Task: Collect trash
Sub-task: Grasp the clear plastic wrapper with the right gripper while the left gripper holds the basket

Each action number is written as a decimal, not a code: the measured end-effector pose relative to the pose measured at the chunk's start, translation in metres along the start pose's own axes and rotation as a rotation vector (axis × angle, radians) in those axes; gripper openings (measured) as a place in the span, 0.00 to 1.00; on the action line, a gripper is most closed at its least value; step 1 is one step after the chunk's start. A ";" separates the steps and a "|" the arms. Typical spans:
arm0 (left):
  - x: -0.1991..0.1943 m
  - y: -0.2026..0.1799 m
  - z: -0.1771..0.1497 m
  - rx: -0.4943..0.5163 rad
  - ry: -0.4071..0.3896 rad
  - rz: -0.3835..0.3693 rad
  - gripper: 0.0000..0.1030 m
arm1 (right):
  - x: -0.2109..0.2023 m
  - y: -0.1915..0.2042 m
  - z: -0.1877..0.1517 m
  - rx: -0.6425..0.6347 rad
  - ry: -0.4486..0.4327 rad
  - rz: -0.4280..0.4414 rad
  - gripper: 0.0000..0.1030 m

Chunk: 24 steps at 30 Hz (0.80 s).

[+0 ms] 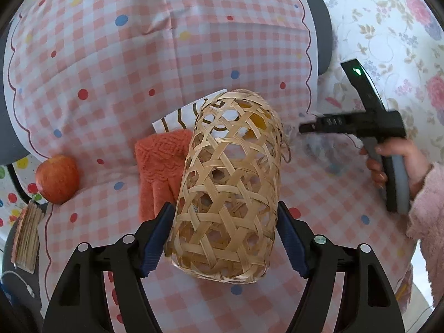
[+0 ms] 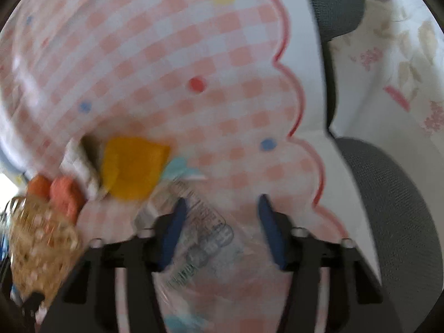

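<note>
A woven bamboo basket is gripped on its side between the blue fingers of the left gripper, over the checked desk.

The basket's mouth is turned away from the left camera, and a yellow scrap is seen through the weave at its far end. An orange knitted cloth and a white patterned paper are lying just beside the basket's left flank; an apple is set well apart at the desk's edge. The right gripper is held with its fingers spread, and a clear printed wrapper is seen between them on the desk, though whether it is touched cannot be told through the blur. Beyond it the yellow scrap is seen, and the basket at far left.
</note>
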<state>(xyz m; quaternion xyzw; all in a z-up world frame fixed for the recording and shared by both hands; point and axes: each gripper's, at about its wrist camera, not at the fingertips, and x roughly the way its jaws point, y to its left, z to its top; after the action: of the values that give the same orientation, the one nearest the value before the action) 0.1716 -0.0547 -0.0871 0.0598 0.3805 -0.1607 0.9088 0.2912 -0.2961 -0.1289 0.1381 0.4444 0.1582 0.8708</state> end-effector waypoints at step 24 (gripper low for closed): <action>-0.068 -0.007 -0.062 -0.063 -0.058 0.078 0.70 | -0.117 0.101 -0.163 -0.257 -0.067 -0.049 0.60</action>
<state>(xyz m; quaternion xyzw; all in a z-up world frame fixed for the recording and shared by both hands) 0.0832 -0.0299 -0.0821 0.0414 0.3561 -0.1147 0.9265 0.0774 -0.2348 -0.0972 0.0197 0.3943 0.1878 0.8994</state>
